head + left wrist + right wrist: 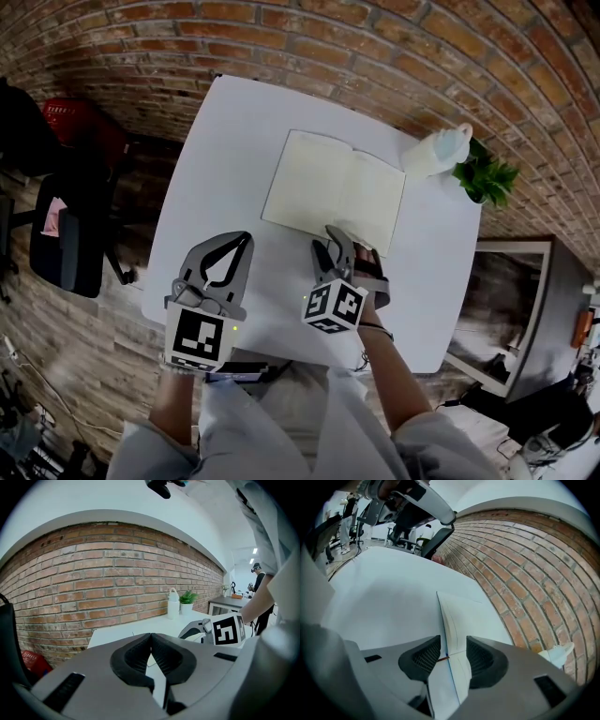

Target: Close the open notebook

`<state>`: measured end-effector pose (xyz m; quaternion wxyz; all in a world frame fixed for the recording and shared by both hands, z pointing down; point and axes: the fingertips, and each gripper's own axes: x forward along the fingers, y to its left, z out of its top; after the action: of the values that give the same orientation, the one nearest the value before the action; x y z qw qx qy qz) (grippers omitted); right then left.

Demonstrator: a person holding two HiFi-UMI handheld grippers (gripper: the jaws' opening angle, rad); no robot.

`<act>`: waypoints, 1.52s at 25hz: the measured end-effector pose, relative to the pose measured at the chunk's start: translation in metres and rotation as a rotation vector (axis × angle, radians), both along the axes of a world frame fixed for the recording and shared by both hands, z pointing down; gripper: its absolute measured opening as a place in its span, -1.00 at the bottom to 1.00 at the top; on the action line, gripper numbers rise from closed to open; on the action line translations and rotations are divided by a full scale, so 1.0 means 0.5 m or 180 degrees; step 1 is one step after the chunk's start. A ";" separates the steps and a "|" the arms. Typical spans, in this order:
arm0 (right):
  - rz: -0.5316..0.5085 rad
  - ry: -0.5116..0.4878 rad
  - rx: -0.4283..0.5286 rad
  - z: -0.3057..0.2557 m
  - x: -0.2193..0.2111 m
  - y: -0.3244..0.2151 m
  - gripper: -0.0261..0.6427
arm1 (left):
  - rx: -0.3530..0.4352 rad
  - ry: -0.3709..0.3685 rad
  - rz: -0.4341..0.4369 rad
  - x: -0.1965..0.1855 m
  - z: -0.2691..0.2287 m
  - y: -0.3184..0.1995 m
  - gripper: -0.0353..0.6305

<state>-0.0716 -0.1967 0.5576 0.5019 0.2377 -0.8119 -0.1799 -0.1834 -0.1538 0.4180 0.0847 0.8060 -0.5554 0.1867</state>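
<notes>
Spread wide, the right gripper (453, 656) jaws straddle the near edge of the open notebook (333, 192), gripping nothing. It lies flat towards the tabletop's (234, 159) far right corner. The left gripper (246, 236) jaws are pressed together and empty, over the near left corner. This looks like the approach; next, pinch one cover and fold it over.

The notebook (335, 192) shows plain cream pages on the white surface (225, 159). My left hand-held gripper (242, 240) and right hand-held gripper (335, 234) are grey with black ribbed pads (423, 656); their cubes (200, 339) carry black-and-white square markers. Beyond the notebook: red-brown brick wall (328, 37), white bottle (439, 150), green plant (486, 178).
</notes>
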 end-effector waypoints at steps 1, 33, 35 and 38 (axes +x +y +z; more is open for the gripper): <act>-0.0004 0.0012 0.0002 0.002 0.000 -0.002 -0.46 | -0.0014 -0.0002 0.0003 0.001 0.003 -0.001 -0.84; 0.0181 -0.0321 -0.0195 0.003 0.003 -0.013 -0.70 | -0.1406 0.1590 -0.0330 0.082 0.190 -0.044 -0.39; 0.0198 -0.0342 -0.0202 0.002 0.003 -0.013 -0.70 | -0.1480 0.1822 -0.0440 0.081 0.201 -0.048 -0.36; 0.0225 -0.0383 -0.0214 0.000 0.004 -0.013 -0.71 | -0.1562 0.2034 -0.0577 0.077 0.217 -0.053 -0.33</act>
<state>-0.0698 -0.2033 0.5576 0.4660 0.2596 -0.8373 -0.1201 -0.1449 -0.1803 0.5266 0.4587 0.7270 -0.5089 0.0457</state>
